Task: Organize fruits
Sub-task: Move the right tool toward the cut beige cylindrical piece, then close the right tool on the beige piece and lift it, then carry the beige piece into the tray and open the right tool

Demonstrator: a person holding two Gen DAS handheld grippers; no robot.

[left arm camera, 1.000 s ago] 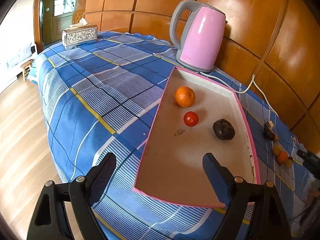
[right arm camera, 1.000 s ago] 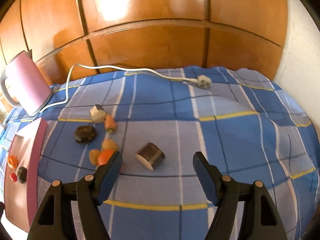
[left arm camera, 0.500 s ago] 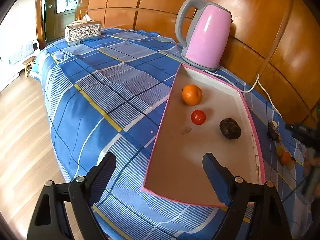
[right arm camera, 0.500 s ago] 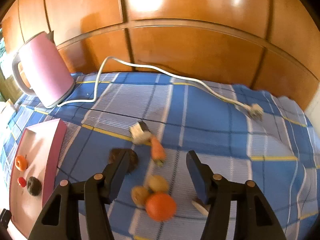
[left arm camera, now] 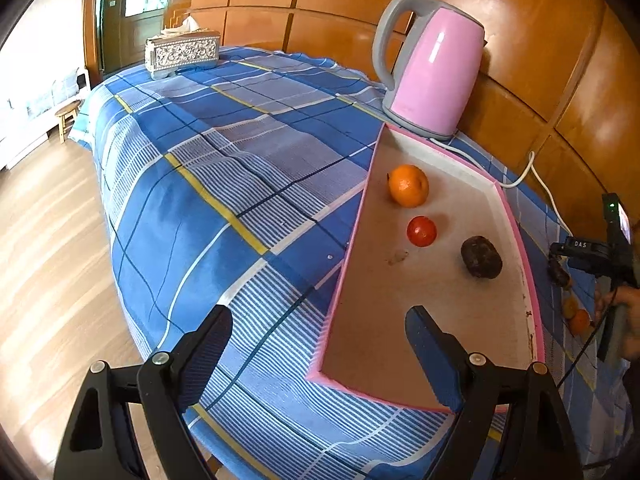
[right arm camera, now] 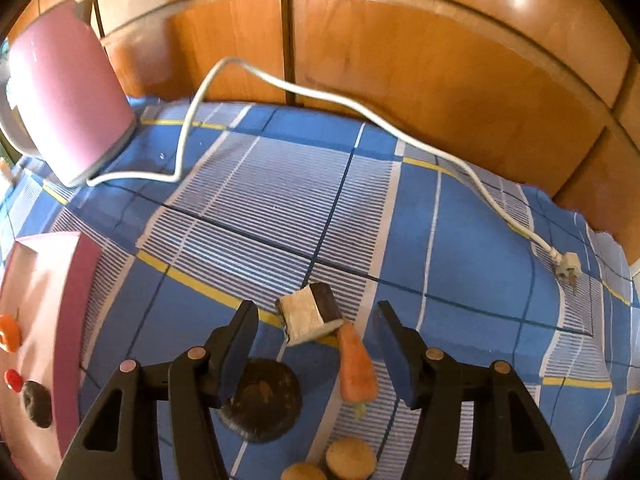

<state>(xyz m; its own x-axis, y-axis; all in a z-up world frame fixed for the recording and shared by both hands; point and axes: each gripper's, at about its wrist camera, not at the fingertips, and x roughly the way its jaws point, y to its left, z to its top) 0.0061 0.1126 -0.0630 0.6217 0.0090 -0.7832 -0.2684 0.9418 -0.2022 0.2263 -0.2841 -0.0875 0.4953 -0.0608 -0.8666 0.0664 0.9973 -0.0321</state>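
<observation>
A pink tray (left arm camera: 352,248) lies on the blue checked cloth and holds an orange (left arm camera: 408,185), a tomato (left arm camera: 421,231) and a dark fruit (left arm camera: 481,257). My left gripper (left arm camera: 318,322) hangs open over the tray's near corner with nothing between its fingers. My right gripper (right arm camera: 316,313) is open, partly narrowed, above loose pieces on the cloth. A white and dark block (right arm camera: 304,316) and a carrot (right arm camera: 356,364) show between its fingers, untouched. A dark round fruit (right arm camera: 262,398) lies under the left finger. Two small tan fruits (right arm camera: 350,458) sit at the bottom edge.
A pink kettle (left arm camera: 432,68) stands behind the tray against the wooden wall. Its white cord (right arm camera: 320,96) runs across the cloth to a loose plug (right arm camera: 568,266). A silver tissue box (left arm camera: 182,54) sits at the far end. The cloth's left edge drops to a wooden floor (left arm camera: 44,264).
My right gripper has swung left from the ridged block to the carrot and white block, and its jaws have narrowed. It now shows at the left view's right edge. The left gripper has barely moved.
</observation>
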